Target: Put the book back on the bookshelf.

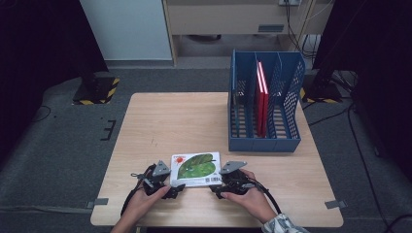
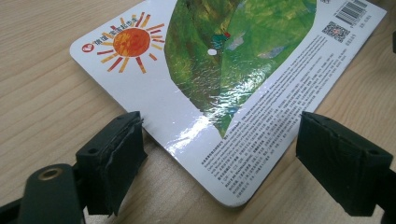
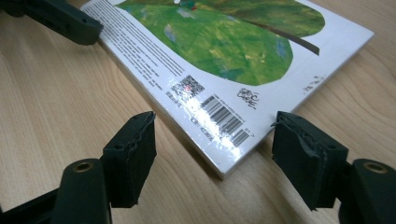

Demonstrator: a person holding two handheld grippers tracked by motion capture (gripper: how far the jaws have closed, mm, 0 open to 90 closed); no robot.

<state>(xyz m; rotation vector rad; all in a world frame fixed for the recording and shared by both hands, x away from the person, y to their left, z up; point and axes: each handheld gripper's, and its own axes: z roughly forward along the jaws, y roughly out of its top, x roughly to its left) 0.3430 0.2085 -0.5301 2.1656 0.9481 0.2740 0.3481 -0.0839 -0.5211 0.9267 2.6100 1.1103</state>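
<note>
On the left of the high view, a black stand base with yellow and black hazard stripes [image 1: 98, 90] is sitting on the grey floor beyond the wooden surface [image 1: 160, 121]. Further right, a blue mesh file rack [image 1: 265, 104] with 3 slots is standing at the far right part of the surface, holding a red book [image 1: 262, 97] upright in its middle slot. Nothing is lying between the rack and the near edge apart from a picture book [image 1: 196, 169].

The picture book is lying flat near the front edge of the surface, well apart from the rack. Its glossy white cover is showing an orange sun at 1 corner, a large green leaf with a small hole, blocks of small print, a QR code and a barcode.

The left hand-held gripper [image 1: 171, 190] is resting at the book's near left corner. In the left gripper view its jaws are standing spread, 1 just beside the book's edge and the other over bare wood, with the rounded corner between them; the pads are not pressing on it. The right hand-held gripper [image 1: 217, 189] is sitting at the near right corner. In the right gripper view its jaws are likewise spread either side of the barcode corner, neither pad pressing on the cover.
</note>
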